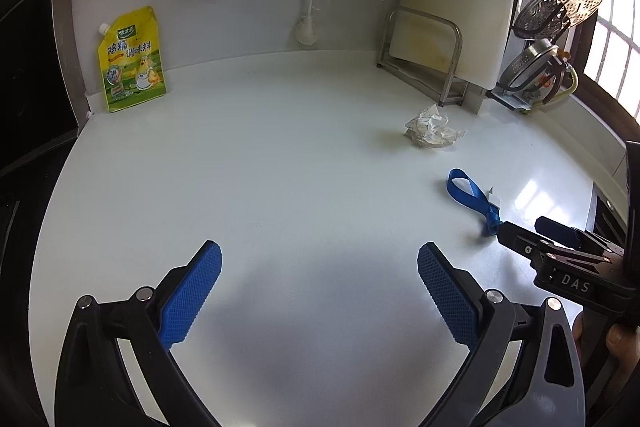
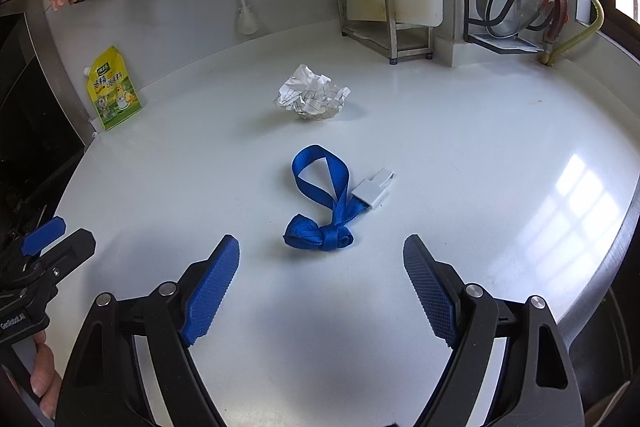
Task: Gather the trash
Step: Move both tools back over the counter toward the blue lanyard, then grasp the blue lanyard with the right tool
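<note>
Both tools, the left tool (image 1: pixel 320 291) and right tool (image 2: pixel 322 285), gape wide over the white table (image 2: pixel 460 155), gripping nothing. Just beyond the right tool lies a knotted blue strap (image 2: pixel 322 205); farther off sits crumpled paper (image 2: pixel 310 95), a yellow pouch (image 2: pixel 114 91) far left.

The white surface (image 2: pixel 460 131) in front of me carries a crumpled paper ball (image 2: pixel 311 95), a knotted blue strap (image 2: pixel 322 205) with its white clip (image 2: pixel 374 189), a yellow seasoning pouch (image 2: pixel 113 91) by the wall, and a metal rack (image 2: pixel 384 15)
</note>
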Demonstrator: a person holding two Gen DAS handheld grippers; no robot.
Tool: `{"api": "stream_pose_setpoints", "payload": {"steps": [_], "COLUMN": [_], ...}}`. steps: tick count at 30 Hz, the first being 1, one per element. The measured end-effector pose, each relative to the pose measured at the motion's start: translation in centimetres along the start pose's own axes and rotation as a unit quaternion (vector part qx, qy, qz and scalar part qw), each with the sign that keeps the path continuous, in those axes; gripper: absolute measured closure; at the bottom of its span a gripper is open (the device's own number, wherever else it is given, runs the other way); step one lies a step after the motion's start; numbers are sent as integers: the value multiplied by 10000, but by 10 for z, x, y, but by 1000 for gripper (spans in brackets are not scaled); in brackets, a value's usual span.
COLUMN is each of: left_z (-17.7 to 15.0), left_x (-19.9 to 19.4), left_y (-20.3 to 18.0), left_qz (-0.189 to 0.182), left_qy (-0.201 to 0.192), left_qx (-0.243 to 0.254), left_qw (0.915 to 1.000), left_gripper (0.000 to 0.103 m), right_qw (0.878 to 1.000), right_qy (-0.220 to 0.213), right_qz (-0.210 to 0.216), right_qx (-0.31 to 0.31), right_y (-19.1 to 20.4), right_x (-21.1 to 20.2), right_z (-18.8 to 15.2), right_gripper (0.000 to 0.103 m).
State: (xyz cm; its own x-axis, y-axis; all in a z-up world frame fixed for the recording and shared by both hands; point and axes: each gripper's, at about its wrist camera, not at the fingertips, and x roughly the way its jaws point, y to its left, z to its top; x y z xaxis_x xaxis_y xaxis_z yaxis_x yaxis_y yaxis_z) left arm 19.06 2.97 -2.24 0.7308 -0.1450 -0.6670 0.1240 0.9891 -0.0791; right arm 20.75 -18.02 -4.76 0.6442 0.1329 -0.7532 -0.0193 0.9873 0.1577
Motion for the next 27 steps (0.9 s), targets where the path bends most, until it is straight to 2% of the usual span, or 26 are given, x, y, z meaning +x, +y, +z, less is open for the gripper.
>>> {"api": "stream_pose_setpoints", "payload": {"steps": [9,16,21,24,26,27], "left_z": [5,11,13,14,14,15], "left_x": [5,7,9,9,10,10], "left_y": [-4,-7,-7,-7,-7,-7], "left_qz": [29,43,50,44,45,40], "left_qy": [24,3,2,14,23,26], "left_qx": [117,146,137,125,113,106], "left_qw": [9999,9999,9999,9999,9999,9999], "left_gripper": [6,6,6,6,6,6], "right_qw": [9993,9987,9976,9965,9964,9963], "right_qy": [243,307,274,255,243,244], "right_qz": [-255,-411,-590,-657,-606,-591], "right_qx": [156,29,-254,-456,-538,-566], "right_y": [-8,-7,1,8,11,12], "right_x": [28,40,42,43,43,43], "right_z": [10,13,12,11,11,11], "right_gripper": [23,24,37,50,64,67]}}
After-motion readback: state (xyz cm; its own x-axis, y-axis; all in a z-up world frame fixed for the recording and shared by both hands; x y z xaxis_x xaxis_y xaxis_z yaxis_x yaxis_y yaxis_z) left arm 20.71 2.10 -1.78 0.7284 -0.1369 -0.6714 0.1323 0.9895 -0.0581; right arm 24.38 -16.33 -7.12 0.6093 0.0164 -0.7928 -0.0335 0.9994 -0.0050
